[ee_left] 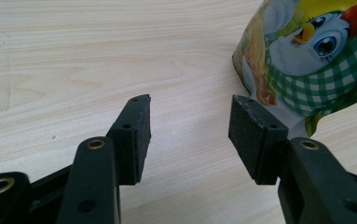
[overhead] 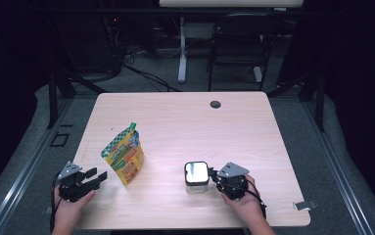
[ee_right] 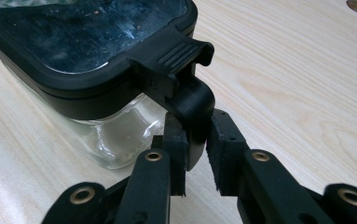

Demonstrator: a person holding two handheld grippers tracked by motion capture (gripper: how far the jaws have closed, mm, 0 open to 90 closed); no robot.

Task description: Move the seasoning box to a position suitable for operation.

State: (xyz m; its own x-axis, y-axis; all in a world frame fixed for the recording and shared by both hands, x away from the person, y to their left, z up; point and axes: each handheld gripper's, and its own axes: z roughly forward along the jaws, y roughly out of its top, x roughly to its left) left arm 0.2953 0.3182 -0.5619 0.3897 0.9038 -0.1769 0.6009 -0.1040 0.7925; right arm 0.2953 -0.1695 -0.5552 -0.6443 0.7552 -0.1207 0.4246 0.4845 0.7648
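Note:
A colourful standing pouch (overhead: 123,156) with a cartoon bird and a green checked top stands at the table's front left. My left gripper (overhead: 97,177) is just left of it, open, with bare wood between its pads (ee_left: 190,121); the pouch (ee_left: 306,51) sits beyond the right pad. A clear glass jar (overhead: 196,177) with a black-framed lid (ee_right: 83,42) stands at front centre. My right gripper (overhead: 213,175) reaches it from the right. In the right gripper view its jaws (ee_right: 197,154) pinch the lid's black latch (ee_right: 190,98), which hangs down at the jar's side.
The light wooden table (overhead: 185,122) has a round cable hole (overhead: 215,104) near its far edge. A small grey clip (overhead: 305,204) lies at the front right corner. A dark chair (overhead: 239,44) and a desk leg stand beyond the table.

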